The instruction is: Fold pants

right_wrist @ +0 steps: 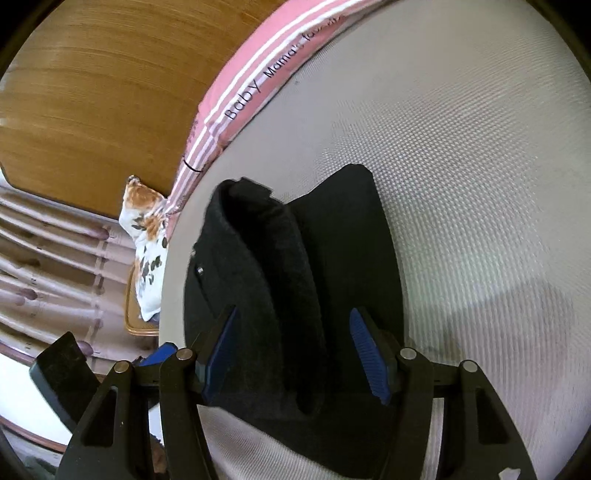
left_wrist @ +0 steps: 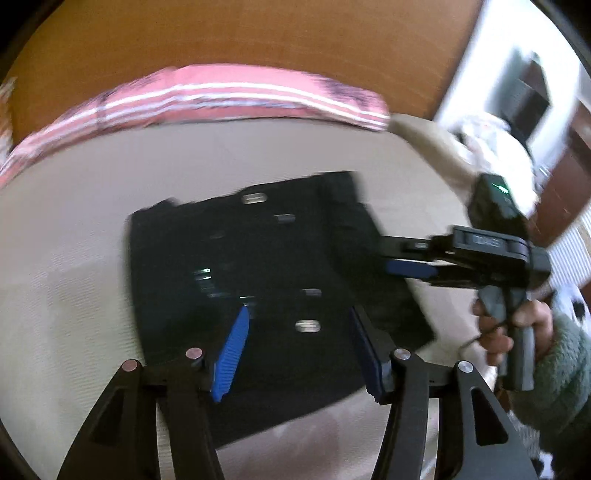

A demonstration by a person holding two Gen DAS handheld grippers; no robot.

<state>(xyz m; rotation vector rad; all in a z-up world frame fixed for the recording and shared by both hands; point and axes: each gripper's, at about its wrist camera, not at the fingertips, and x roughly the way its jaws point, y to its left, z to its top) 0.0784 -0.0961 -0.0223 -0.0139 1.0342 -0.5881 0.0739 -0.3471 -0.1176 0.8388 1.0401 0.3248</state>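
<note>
Blue ribbed pads line the inner faces of your left gripper (left_wrist: 299, 336), low in the left wrist view, and its black fingers stand moderately apart with nothing between them; the pads hang over the pants (left_wrist: 258, 280) without pressing on them. In the right wrist view your right gripper (right_wrist: 293, 349) shows the same blue ridged pads, also parted, straddling a raised fold of the dark cloth; whether the pads touch that fold you cannot tell.

Black and matte, with a slightly fuzzy nap, the pants lie folded into a rough rectangle in the middle of the left wrist view, with small metal studs glinting on them. From the right wrist they rise up the centre of the frame as a thick rolled ridge with a flatter layer to its right.

Under them is a pale beige mattress cover (right_wrist: 480, 184) with a fine woven, waffle-like grain. At the right edge of the left wrist view your right hand (left_wrist: 517, 325), in a fuzzy grey-green sleeve (left_wrist: 565, 369), grips the other tool's grey handle.

Farther off, a pink blanket (right_wrist: 258, 70) with white stripes runs along the mattress edge, bearing black lettering that reads "Baby Mama's" before it blurs. Beyond it stands a smooth orange-brown wooden headboard (left_wrist: 258, 33). A white cushion (right_wrist: 147, 236) with orange and dark blotches sits at the left of the right wrist view.
</note>
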